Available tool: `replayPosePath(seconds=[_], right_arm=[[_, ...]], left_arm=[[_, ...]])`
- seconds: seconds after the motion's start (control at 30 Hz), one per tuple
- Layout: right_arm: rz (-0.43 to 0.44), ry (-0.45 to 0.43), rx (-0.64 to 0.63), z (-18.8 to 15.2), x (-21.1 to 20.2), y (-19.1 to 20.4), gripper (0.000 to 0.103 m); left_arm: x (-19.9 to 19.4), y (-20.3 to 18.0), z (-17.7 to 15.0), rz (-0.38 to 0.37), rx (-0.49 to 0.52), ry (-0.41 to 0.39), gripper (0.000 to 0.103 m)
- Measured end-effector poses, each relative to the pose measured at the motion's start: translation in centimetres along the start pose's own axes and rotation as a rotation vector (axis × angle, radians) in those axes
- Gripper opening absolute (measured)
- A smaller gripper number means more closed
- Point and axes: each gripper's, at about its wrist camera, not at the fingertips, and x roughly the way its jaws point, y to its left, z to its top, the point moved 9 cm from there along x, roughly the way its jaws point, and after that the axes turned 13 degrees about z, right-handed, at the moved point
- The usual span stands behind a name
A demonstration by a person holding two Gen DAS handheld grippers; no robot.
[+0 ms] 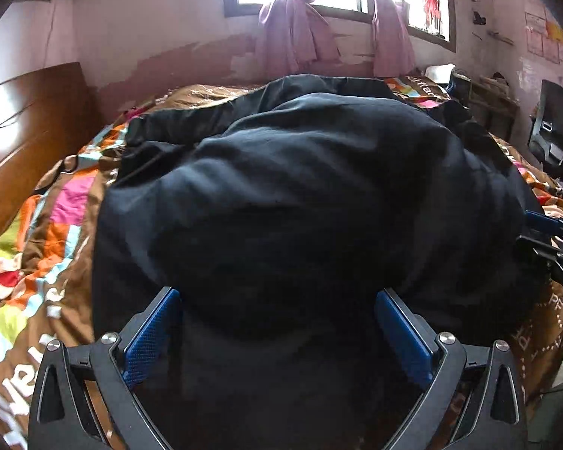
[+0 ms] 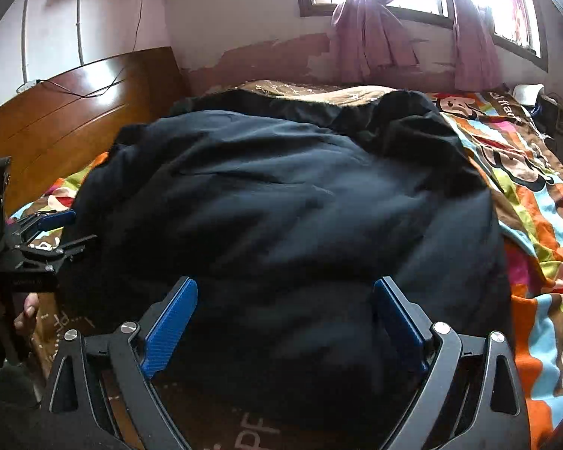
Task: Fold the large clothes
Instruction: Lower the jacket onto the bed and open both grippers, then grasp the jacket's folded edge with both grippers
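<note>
While black garment (image 1: pixel 300 187) lies bunched on bed (image 1: pixel 56 232), folding barely begun; left claw (image 1: pixel 277 333) and right claw (image 2: pixel 285 326) spread wide, gripping nothing.

Black garment (image 1: pixel 300 195) rumpled on bed

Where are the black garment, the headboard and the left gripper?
black garment (image 2: pixel 281 206): right wrist view, middle of the folded bulk.
headboard (image 2: pixel 75 112): right wrist view, wooden face.
left gripper (image 1: pixel 277 330): left wrist view, midway between open fingertips.
</note>
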Motion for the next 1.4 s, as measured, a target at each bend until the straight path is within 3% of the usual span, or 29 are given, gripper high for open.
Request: replayPosePath(seconds=[0.27, 0.57, 0.83, 1.03, 1.4], right_arm=[[-0.048, 0.019, 0.047, 4.0, 4.4, -4.2, 0.093], [-0.065, 0.071, 0.009, 8.8, 9.0, -7.7, 0.1], [-0.031, 0.13, 0.09, 12.2, 11.7, -10.7, 0.102], [0.036, 0.185, 0.105, 11.6, 14.2, -11.8, 0.102], [0.109, 0.092, 0.15, 10.1, 15.7, -12.7, 0.103]], left_arm=[[4.4, 0.7, 4.4, -0.034, -0.082, 0.022, 0.103], [8.3, -0.3, 8.7, -0.013, -0.029, 0.038, 0.103], [13.1, -0.3, 11.1, -0.127, -0.108, 0.159, 0.103], [14.9, -0.6, 10.9, -0.103, -0.101, 0.149, 0.103], [15.8, -0.6, 10.9, -0.11, -0.134, 0.093, 0.103]])
